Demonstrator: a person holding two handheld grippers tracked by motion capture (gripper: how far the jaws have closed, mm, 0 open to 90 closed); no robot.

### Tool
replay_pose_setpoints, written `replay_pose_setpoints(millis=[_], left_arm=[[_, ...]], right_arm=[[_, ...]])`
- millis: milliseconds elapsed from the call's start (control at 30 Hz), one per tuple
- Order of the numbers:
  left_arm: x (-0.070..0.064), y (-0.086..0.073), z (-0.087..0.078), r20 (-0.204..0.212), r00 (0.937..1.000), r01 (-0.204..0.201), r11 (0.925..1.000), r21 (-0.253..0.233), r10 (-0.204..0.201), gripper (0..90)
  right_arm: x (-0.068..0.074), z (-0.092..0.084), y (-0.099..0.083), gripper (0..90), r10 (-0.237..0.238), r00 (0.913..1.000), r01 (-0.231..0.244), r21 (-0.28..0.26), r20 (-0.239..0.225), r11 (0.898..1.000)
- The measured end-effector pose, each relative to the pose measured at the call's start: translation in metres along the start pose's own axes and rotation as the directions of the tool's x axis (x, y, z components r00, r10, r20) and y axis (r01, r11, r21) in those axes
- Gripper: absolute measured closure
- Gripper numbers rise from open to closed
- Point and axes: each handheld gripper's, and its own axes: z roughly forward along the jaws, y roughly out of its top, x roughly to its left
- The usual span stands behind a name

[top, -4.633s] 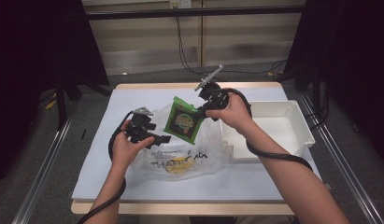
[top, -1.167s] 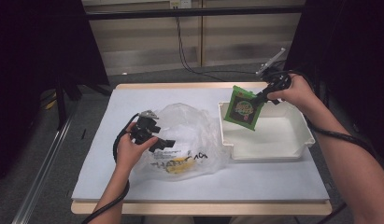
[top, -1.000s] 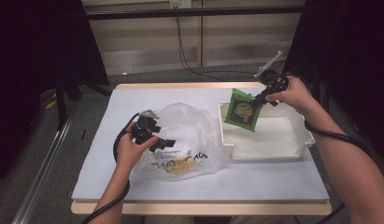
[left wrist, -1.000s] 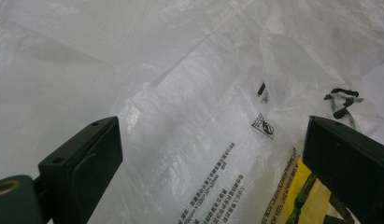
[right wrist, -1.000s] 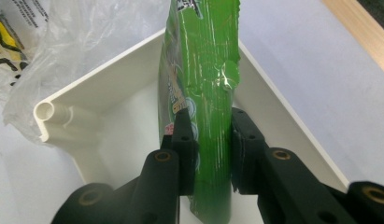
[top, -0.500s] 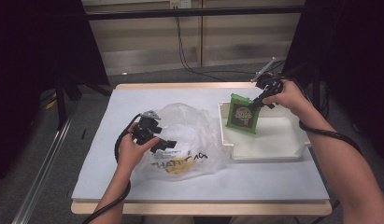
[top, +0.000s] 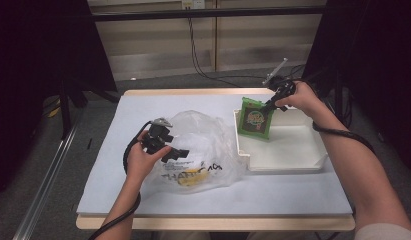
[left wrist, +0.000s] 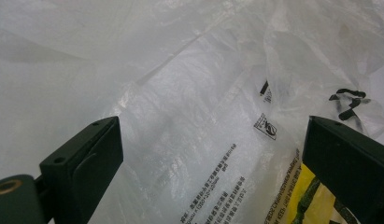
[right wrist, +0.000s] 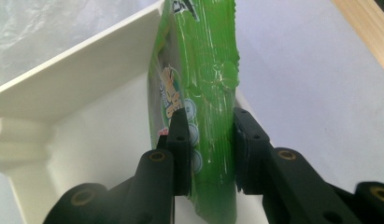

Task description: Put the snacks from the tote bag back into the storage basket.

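I have my right gripper (top: 271, 103) with its jaws clamped on the top corner of the green foil snack packet (top: 256, 119), just easing wider, standing upright in the white plastic tray (top: 293, 162), while my left gripper's (top: 179, 152) jaws stand apart over the clear crinkled plastic bag (top: 208, 145) on the bench (top: 293, 192).
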Motion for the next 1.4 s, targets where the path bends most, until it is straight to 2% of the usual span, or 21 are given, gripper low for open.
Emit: replay_pose_setpoints(millis=[200, 333, 467, 667, 700, 800, 967, 1133, 1200, 1333, 1400], left_arm=[[-0.001, 0.001, 0.0, -0.003, 1.0, 0.001, 1.0, 0.001, -0.001, 5.0], [-0.002, -0.002, -0.003, -0.006, 1.0, -0.001, 1.0, 0.006, 0.001, 5.0], [-0.003, -0.004, -0.006, -0.008, 1.0, 0.0, 1.0, 0.001, 0.0, 5.0], [-0.006, -0.003, -0.006, 0.007, 1.0, 0.002, 1.0, -0.004, -0.001, 5.0], [-0.006, -0.003, -0.005, 0.002, 1.0, -0.003, 1.0, -0.002, 0.003, 5.0], [-0.008, -0.002, -0.002, 0.01, 0.9999, -0.007, 1.0, 0.003, 0.007, 4.9], [-0.011, 0.0, -0.001, 0.008, 0.9998, -0.019, 0.9998, 0.002, 0.019, 4.9], [-0.012, 0.001, -0.001, 0.007, 0.9997, -0.025, 0.9997, -0.008, 0.025, 4.9], [-0.013, 0.002, -0.002, 0.007, 0.9997, -0.023, 0.9997, -0.009, 0.024, 4.9], [-0.012, 0.001, -0.002, 0.001, 0.9997, -0.023, 0.9997, 0.002, 0.023, 4.9], [-0.012, 0.001, -0.001, 0.007, 0.9997, -0.025, 0.9997, 0.001, 0.025, 4.9]], right_arm=[[-0.009, 0.005, 0.002, 67.3, 0.002, 1.0, -0.002, 0.004, -0.005, 1.0], [-0.012, 0.006, 0.002, 49.2, 0.03, 0.9991, -0.029, -0.034, 0.029, 0.999], [-0.011, 0.001, 0.001, 37.4, 0.077, 0.9965, -0.074, -0.083, 0.032, 0.994], [-0.005, -0.01, -0.002, 18.4, 0.147, 0.9875, -0.138, -0.138, 0.057, 0.981], [-0.003, -0.012, -0.004, 17.6, 0.162, 0.9854, -0.154, -0.135, 0.053, 0.979], [0.003, -0.018, -0.008, 16.7, 0.156, 0.9853, -0.145, -0.135, 0.071, 0.98], [0.012, -0.024, -0.016, 15.9, 0.164, 0.9847, -0.154, -0.147, 0.06, 0.977], [0.023, -0.024, -0.022, 15.5, 0.168, 0.9848, -0.16, -0.151, 0.043, 0.975], [0.028, -0.023, -0.024, 14.8, 0.162, 0.9855, -0.153, -0.154, 0.05, 0.976], [0.036, -0.023, -0.027, 14.7, 0.169, 0.9852, -0.161, -0.172, 0.03, 0.972], [0.038, -0.022, -0.028, 14.7, 0.164, 0.9854, -0.154, -0.173, 0.045, 0.973]])
